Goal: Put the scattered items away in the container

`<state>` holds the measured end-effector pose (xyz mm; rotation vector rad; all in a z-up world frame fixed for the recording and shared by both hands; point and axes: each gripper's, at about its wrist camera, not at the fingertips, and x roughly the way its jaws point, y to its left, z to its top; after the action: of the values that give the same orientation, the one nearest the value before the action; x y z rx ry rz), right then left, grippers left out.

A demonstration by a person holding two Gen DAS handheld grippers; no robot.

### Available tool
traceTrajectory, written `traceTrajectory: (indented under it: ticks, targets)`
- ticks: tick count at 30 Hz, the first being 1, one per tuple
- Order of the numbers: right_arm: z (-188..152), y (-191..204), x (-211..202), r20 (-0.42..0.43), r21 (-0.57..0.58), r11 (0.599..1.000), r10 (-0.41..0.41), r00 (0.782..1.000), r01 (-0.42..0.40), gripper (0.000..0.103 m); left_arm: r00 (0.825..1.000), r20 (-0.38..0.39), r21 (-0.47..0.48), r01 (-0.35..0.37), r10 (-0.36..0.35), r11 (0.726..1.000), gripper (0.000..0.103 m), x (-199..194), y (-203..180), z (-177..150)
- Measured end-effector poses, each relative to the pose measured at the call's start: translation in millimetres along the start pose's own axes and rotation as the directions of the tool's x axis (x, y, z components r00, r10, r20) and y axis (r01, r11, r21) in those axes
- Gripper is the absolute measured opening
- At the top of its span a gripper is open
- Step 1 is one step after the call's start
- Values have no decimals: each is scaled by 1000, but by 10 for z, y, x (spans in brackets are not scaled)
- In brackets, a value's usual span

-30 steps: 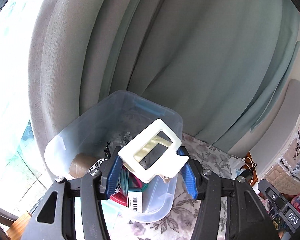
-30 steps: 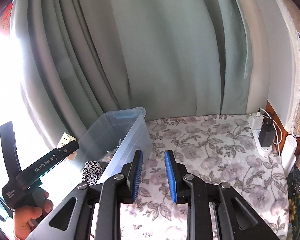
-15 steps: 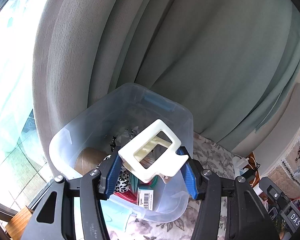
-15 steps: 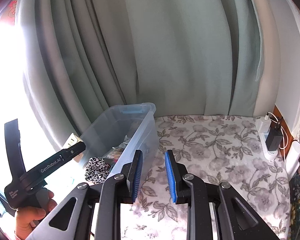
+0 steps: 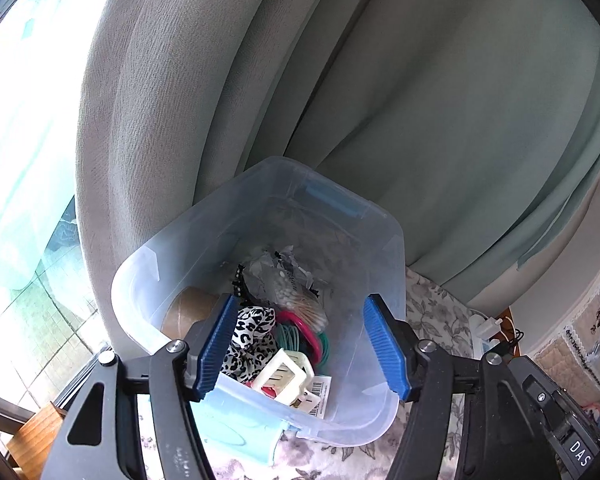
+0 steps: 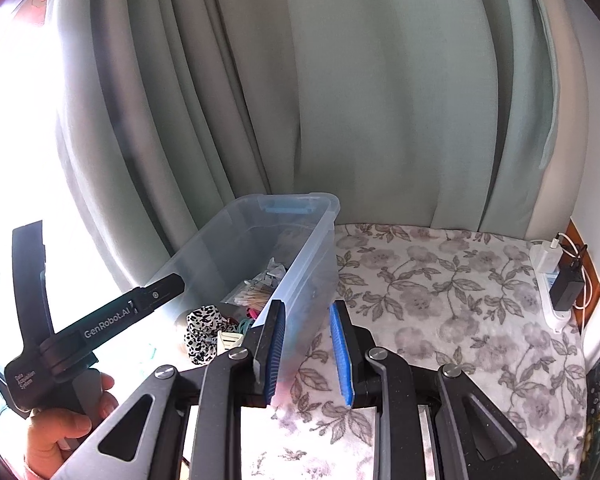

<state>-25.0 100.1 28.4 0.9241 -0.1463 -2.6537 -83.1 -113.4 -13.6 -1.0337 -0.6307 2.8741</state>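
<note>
My left gripper fingers are spread wide, empty; right gripper parted, empty too. The cream hollow plastic frame sits inside the clear plastic tub: light, rigid, slick, so I'd pinch one bar

So the left hand-held gripper opened up and dropped the white plastic frame into the clear bin, next to the leopard-print scrunchie.

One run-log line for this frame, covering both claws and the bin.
left claw: open, above bin | white clip: lying in bin | right claw: open, empty, beside bin | floral cloth: nothing loose in view
</note>
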Motion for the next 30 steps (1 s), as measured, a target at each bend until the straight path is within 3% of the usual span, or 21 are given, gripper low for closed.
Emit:
traceTrajectory:
  ticks: [12, 19, 26, 30]
  targets:
    - [-12, 325, 225, -50, -67, 996, 56, 997, -59, 25, 998, 17, 64, -60, 59, 996, 67, -197, 69, 49]
    - [-33, 500, 318, -102, -100, 993, 47, 994, -57, 25, 995, 23, 79, -100, 98, 992, 75, -259, 165, 67]
    - [-46, 656, 398, -157, -127, 991, 29, 987, -49, 32, 992, -1, 86, -128, 129, 988, 80, -252, 244, 83]
    - [-53, 745, 443, -188, -142, 989, 17, 982, -45, 44, 992, -11, 97, -127, 128, 987, 81, -265, 271, 92]
